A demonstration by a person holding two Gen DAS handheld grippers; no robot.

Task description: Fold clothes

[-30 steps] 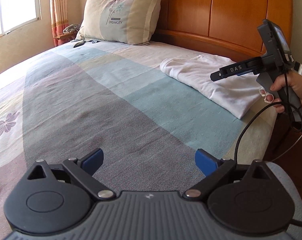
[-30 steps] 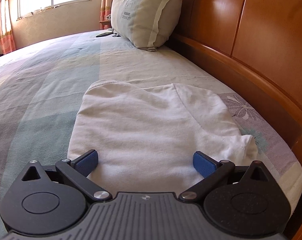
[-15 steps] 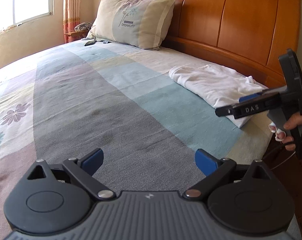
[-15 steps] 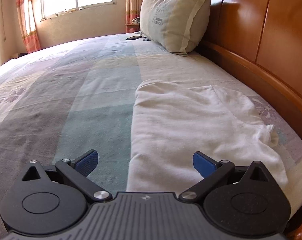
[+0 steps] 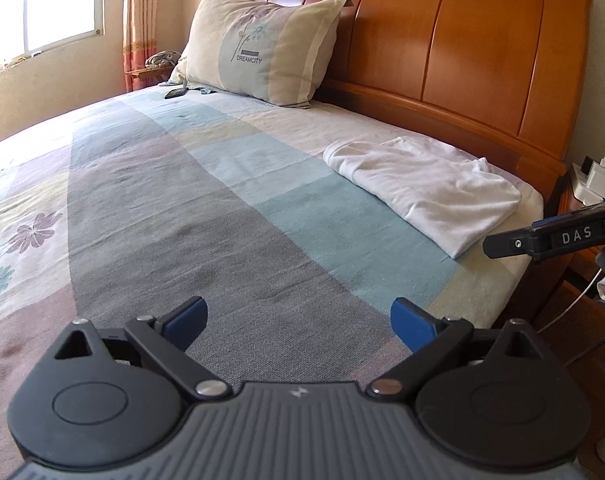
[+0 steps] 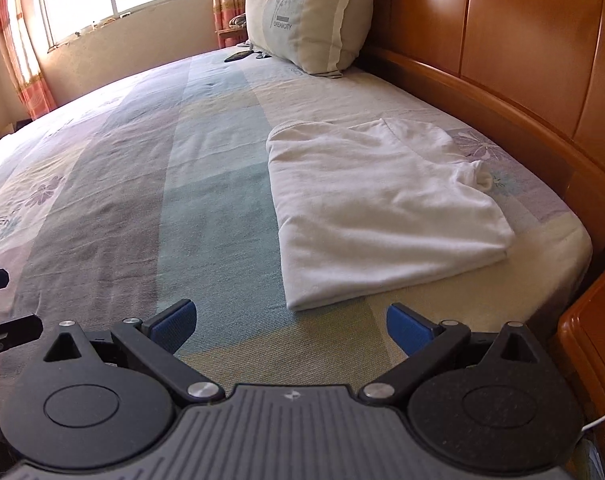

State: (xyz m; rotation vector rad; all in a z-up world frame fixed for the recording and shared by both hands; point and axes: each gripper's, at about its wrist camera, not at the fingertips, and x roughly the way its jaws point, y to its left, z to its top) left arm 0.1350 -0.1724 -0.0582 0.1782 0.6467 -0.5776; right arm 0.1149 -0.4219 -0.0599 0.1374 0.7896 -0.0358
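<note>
Hovering low over the bedspread (image 5: pixel 190 240), the left gripper (image 5: pixel 298 322) has its blue-padded jaws spread wide with nothing between them, and the right gripper (image 6: pixel 288 326) hangs the same way, released and empty, just short of the near corner of the garment. Ahead of the right gripper lies the white garment (image 6: pixel 378 208), folded into a flat, roughly rectangular bundle on the mattress close to the wooden headboard (image 6: pixel 522 64) and near the bed's side edge; in the left wrist view the same white garment (image 5: pixel 426 188) sits well off to the right, with the tip of the other tool marked DAS poking in beyond it. It looks like soft, light knit cloth, limp rather than stiff, so it should drape and sag wherever it is lifted and its layers may slide apart. A small bunched tail of fabric sticks out along the headboard side, which suggests the fold is neat but not perfect. If more handling is wanted, the doubled near edge or its two near corners seem the surest places to pinch, catching all layers at once. Farther off, a pillow (image 6: pixel 310 16) leans against the headboard with a dark flat object lying beside it. No basket, box or other container shows in either view.
</note>
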